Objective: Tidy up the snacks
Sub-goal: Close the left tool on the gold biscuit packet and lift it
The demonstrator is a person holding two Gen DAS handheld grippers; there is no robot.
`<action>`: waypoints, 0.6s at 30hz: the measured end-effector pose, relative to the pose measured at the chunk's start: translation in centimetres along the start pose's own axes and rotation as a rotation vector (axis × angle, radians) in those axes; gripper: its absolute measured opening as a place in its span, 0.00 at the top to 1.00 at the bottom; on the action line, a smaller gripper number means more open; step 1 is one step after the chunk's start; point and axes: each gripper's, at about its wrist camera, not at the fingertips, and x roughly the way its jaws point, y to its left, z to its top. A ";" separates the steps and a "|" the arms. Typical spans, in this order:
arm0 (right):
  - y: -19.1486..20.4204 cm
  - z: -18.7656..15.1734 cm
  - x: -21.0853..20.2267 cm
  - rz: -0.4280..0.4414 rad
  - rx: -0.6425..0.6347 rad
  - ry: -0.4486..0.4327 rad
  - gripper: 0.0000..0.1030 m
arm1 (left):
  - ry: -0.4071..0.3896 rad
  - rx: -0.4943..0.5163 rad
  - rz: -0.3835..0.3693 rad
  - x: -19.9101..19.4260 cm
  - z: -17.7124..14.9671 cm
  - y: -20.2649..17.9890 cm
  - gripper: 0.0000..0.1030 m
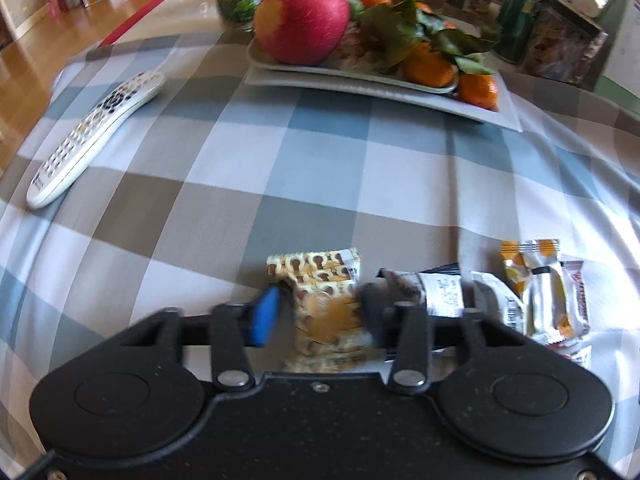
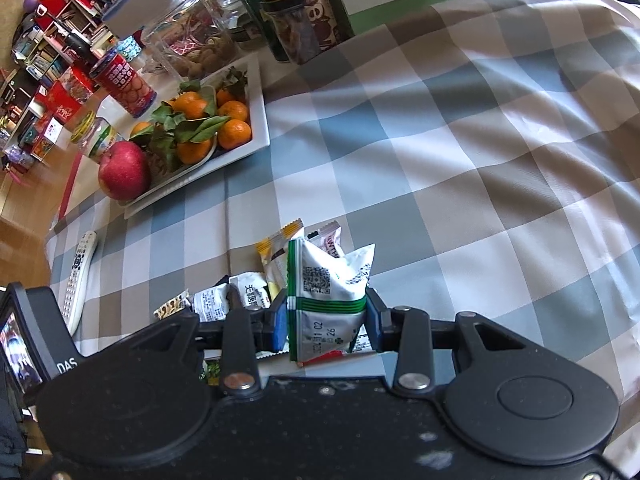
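The right gripper (image 2: 327,326) clamps a white-green packet (image 2: 330,292), long axis upright, while the left gripper (image 1: 320,312) apparently grips a blurred beige packet (image 1: 326,312) lengthwise.

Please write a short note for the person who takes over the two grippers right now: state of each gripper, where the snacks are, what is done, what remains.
Left gripper: fingers on both sides of the tan patterned snack packet, which lies on the checked tablecloth; the picture is blurred, so a firm grip is not sure.
Right gripper: shut on the white and green packet, held over the pile.
Other packets lie loose in a small pile beside them.
The fruit tray holds an apple and tangerines, no packets.
Done: one packet picked up. Left: all the rest to sort.
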 end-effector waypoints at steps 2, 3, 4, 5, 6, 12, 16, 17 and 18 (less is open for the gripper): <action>0.0 0.0 -0.1 -0.001 -0.007 -0.005 0.62 | 0.005 -0.001 -0.016 -0.1 0.0 0.0 0.59; 0.0 0.0 -0.1 -0.005 -0.007 -0.007 0.62 | 0.006 -0.007 -0.021 -0.1 0.0 0.1 0.60; -0.1 0.0 -0.1 -0.009 -0.005 -0.008 0.62 | 0.009 -0.012 -0.026 -0.1 0.0 0.1 0.60; -0.2 0.1 -0.1 -0.010 -0.002 -0.007 0.62 | 0.012 -0.014 -0.031 -0.1 0.0 0.2 0.60; -0.3 0.1 -0.1 -0.010 0.002 -0.006 0.62 | 0.017 -0.019 -0.041 -0.2 0.1 0.3 0.60; -1.2 0.3 -0.1 -0.023 0.038 -0.002 0.62 | 0.025 -0.044 -0.091 -1.3 0.6 0.8 0.61; -1.5 0.6 0.0 -0.028 0.057 -0.005 0.62 | 0.037 -0.064 -0.126 -2.1 1.0 1.0 0.61; -1.6 0.7 0.0 -0.033 0.060 -0.006 0.62 | 0.042 -0.064 -0.128 -2.3 1.1 1.1 0.60; -1.6 0.7 0.1 -0.037 0.062 -0.004 0.62 | 0.045 -0.062 -0.126 -2.5 1.2 1.1 0.60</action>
